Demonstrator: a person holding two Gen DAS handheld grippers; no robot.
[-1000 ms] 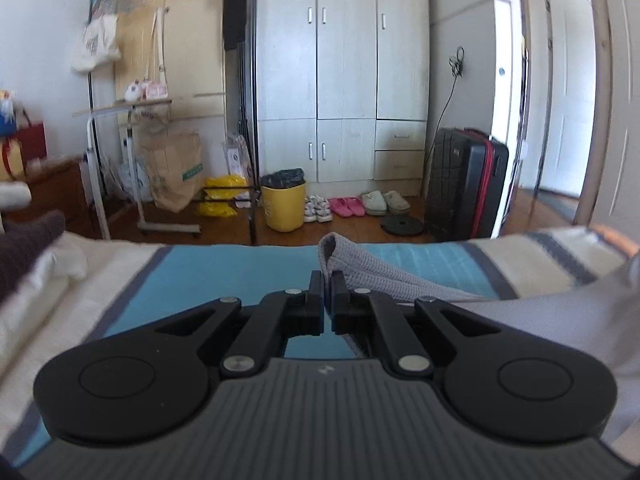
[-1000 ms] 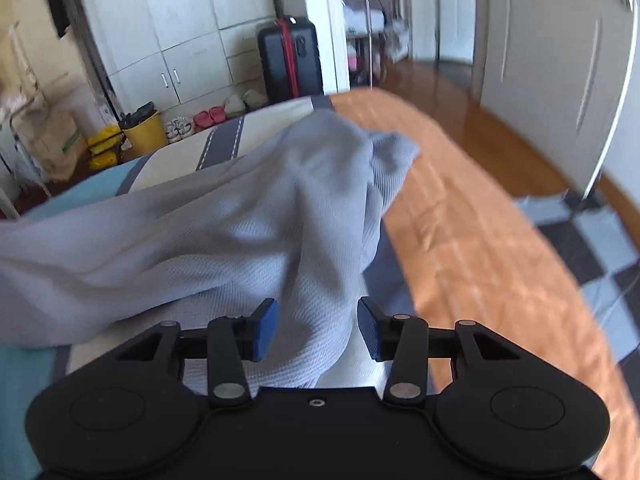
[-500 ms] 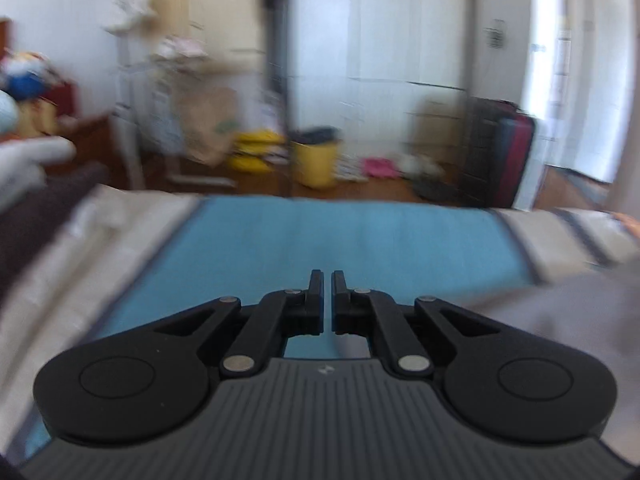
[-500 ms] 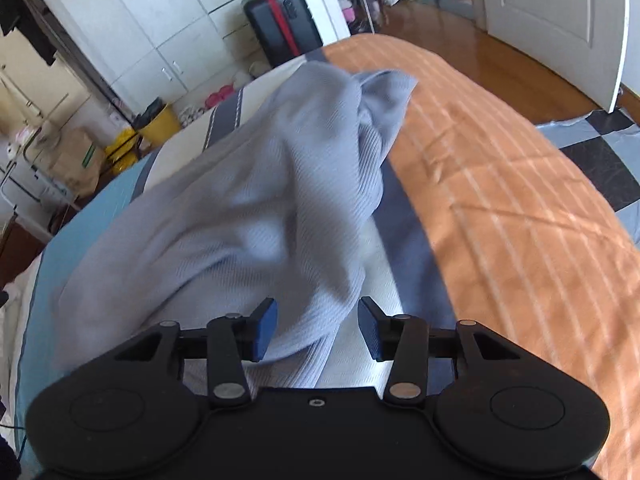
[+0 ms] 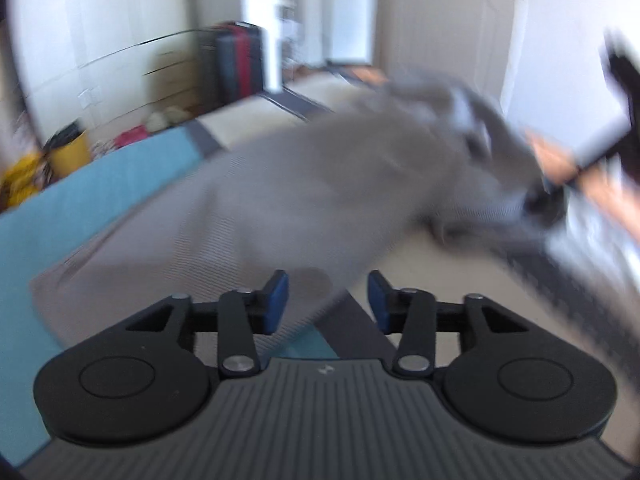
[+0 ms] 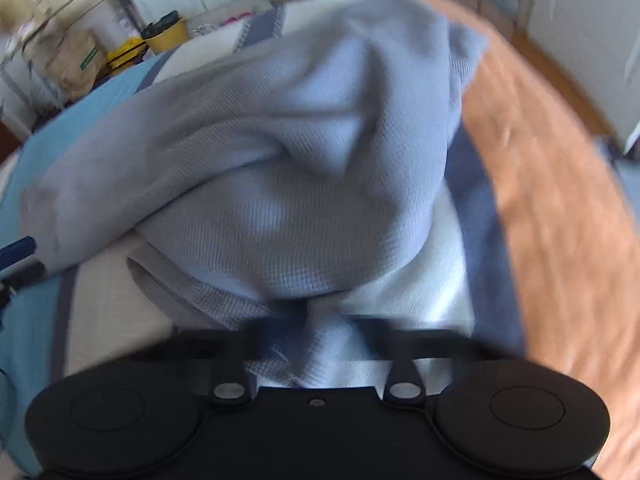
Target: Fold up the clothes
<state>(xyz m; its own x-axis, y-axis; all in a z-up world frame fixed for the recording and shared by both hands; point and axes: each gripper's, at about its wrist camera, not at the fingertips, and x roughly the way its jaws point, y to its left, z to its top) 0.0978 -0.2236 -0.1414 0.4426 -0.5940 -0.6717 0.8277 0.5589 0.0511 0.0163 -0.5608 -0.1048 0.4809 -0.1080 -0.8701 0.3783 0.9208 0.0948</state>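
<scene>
Left tool (image 5: 327, 296) swung toward grey garment (image 6: 288, 152), pads now spread, nothing between; I see garment bunched on bed (image 6: 552, 208); right tool (image 6: 324, 332) blurred over its near edge, grip unclear

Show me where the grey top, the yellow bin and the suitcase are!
grey top (image 6: 288, 168), right wrist view, on the bunched middle of the cloth.
yellow bin (image 6: 168, 38), right wrist view, on its yellow side.
suitcase (image 5: 236, 60), left wrist view, on its blurred dark front.
</scene>
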